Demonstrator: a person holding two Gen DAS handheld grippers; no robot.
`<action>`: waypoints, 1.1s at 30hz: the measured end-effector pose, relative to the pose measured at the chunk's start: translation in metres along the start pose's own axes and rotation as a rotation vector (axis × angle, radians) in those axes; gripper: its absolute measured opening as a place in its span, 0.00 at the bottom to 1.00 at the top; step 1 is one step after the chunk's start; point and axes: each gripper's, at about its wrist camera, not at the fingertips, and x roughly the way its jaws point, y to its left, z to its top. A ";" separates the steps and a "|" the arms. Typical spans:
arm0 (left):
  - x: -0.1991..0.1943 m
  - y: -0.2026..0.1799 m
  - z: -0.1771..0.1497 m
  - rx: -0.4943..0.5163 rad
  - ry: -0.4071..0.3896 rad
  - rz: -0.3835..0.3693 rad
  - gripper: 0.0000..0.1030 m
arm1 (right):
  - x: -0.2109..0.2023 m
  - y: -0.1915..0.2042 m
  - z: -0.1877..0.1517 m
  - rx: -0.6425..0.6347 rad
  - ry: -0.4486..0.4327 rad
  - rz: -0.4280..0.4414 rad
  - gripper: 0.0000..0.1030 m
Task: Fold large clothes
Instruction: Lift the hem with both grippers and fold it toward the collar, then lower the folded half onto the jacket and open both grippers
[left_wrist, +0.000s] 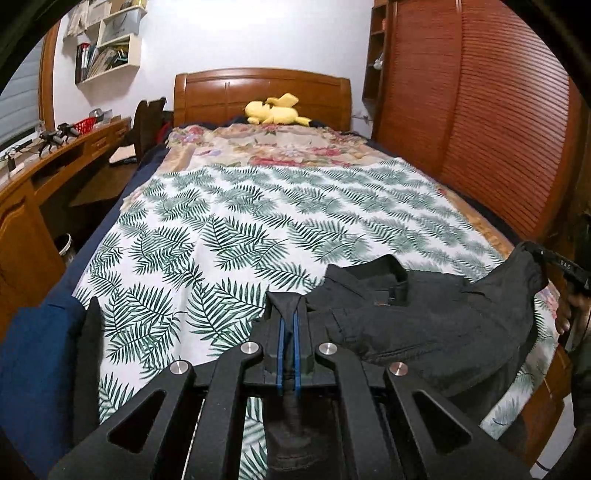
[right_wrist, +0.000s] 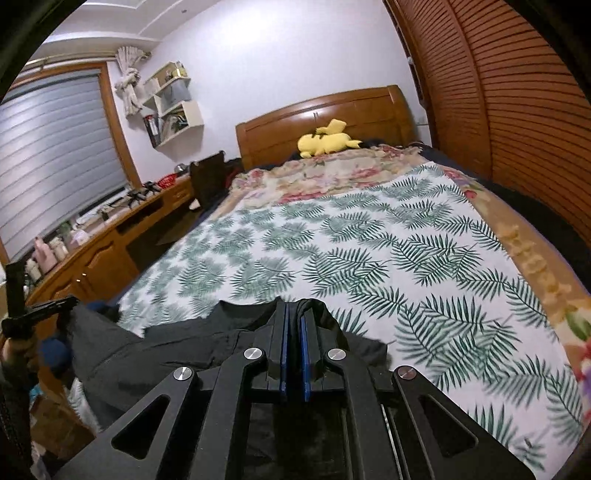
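- Left gripper clamped tight on a pinched fold of dark trousers — blue pads nearly meeting, cloth trailing back between them.
- Right gripper likewise closed narrow on the same garment's edge, black fabric bunched at its tips.
- Trousers stretched between both tools, draped over the near end of the bed, waistband and belt loop facing up.
- Beneath: white leaf-print sheet over a floral blanket.
- Farther off — yellow plush toy against the wooden headboard, desk on the left, slatted wardrobe doors on the right.
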 end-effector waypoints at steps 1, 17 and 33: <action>0.007 0.002 0.000 0.001 0.006 -0.001 0.04 | 0.007 0.000 0.001 -0.004 0.003 -0.012 0.05; 0.062 0.009 -0.019 -0.005 0.122 -0.041 0.37 | 0.091 0.018 0.001 -0.078 0.176 -0.207 0.17; 0.045 -0.012 -0.089 0.014 0.166 -0.065 0.65 | 0.077 0.136 -0.023 -0.239 0.238 0.010 0.57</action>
